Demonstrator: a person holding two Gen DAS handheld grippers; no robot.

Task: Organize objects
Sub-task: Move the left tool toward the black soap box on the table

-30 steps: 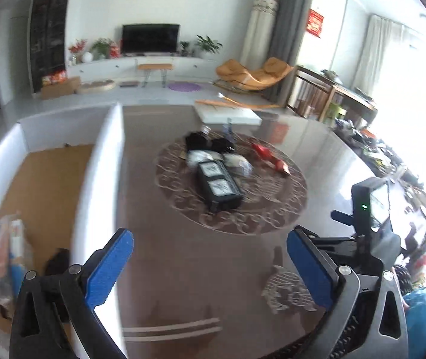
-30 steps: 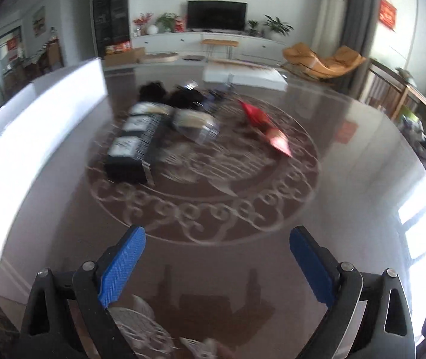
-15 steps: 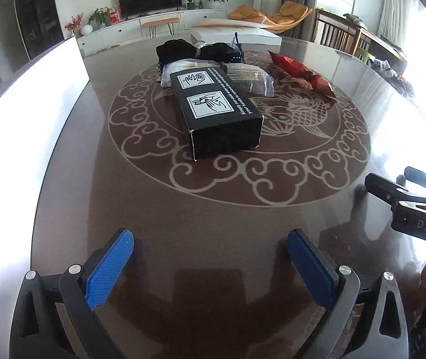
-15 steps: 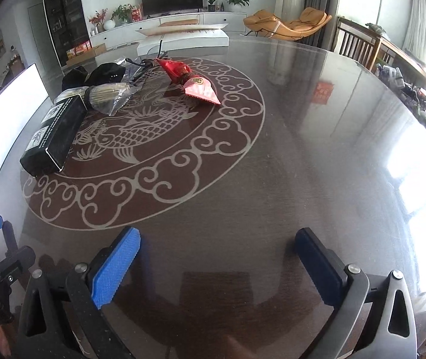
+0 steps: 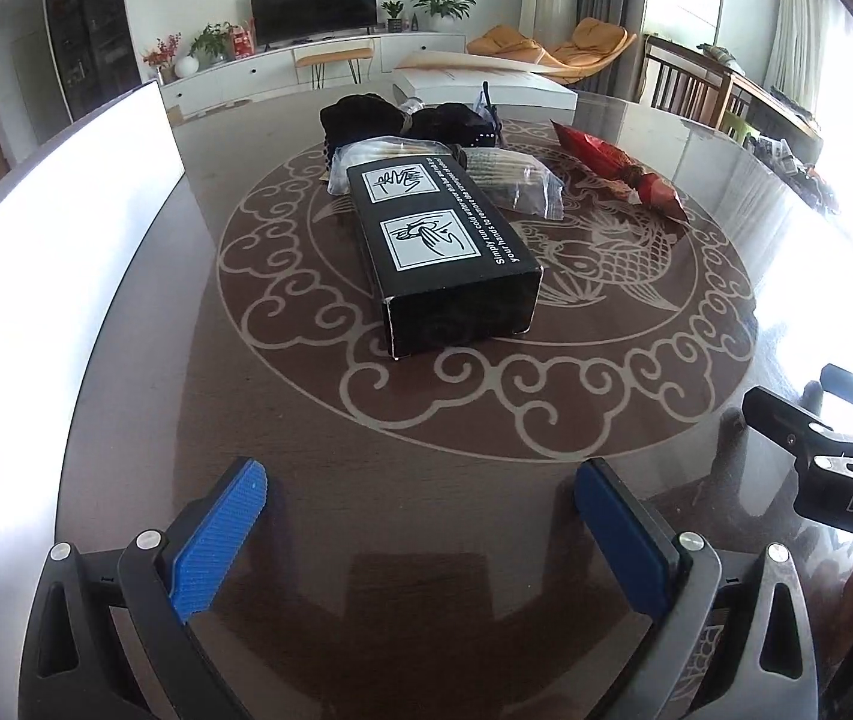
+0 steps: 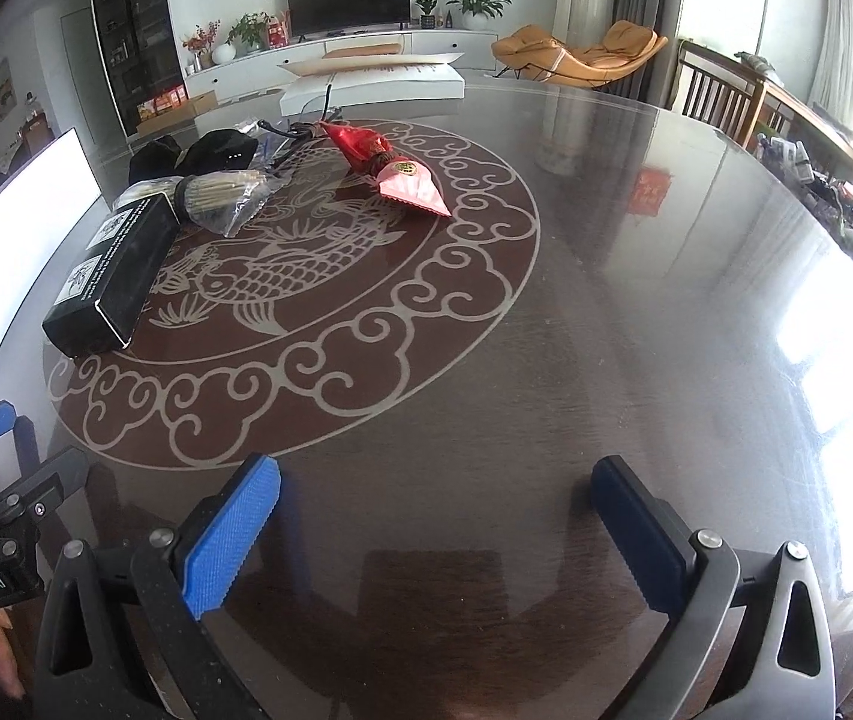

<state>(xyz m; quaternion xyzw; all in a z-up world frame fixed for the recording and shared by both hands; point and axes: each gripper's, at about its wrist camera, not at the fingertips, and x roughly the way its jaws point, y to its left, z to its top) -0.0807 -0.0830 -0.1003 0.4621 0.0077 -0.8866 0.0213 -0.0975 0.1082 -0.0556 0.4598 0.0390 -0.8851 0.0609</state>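
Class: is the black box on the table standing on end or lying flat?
Lying flat. The black box rests lengthwise on the table, its printed broad face up.

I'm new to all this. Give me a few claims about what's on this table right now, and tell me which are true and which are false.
1. The black box lies flat on the table. True.
2. The left tool grips the black box. False: it is open, with nothing between its fingers.
3. A red packet lies on the table's fish pattern. True.
4. The right tool holds the red packet. False: it is open and empty, well short of the packet.
5. A clear bag of sticks lies touching the box's far end. True.
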